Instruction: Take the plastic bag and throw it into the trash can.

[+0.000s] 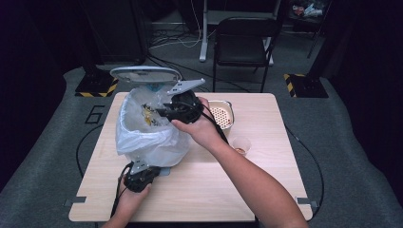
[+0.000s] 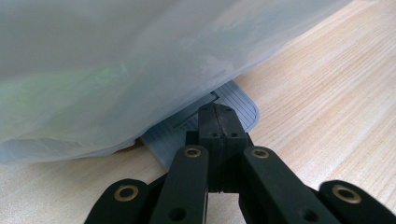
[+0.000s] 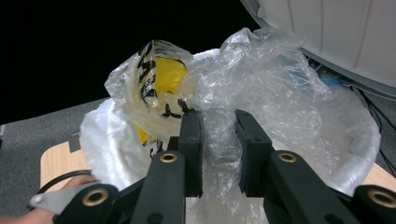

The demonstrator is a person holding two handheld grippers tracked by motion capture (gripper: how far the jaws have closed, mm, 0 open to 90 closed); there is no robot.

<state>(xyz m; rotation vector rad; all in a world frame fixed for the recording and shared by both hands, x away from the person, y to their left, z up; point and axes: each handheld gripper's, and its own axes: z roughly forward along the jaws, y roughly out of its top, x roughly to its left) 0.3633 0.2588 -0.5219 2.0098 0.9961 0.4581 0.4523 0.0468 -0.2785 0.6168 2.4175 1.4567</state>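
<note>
Reaching right gripper (image 1: 164, 111) over bin bag (image 1: 142, 137), jaws parted, wrapper (image 3: 161, 88) seemingly loose | left gripper (image 1: 138, 166) jaws pressed together

A large "6" is marked on the grey floor mat (image 1: 93, 115) left of the table.

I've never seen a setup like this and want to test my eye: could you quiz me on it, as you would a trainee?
1. True or false: the left gripper has its jaws spread wide.
2. The bin's lid is: A) raised, B) closed, C) lying on the table.
3. What colours are printed on the crumpled wrapper by the right gripper?

Key:
1. False: the jaws are shut, tips at the grey pedal.
2. A: it stands open behind the white bin bag.
3. Yellow and black, on clear plastic.
</note>
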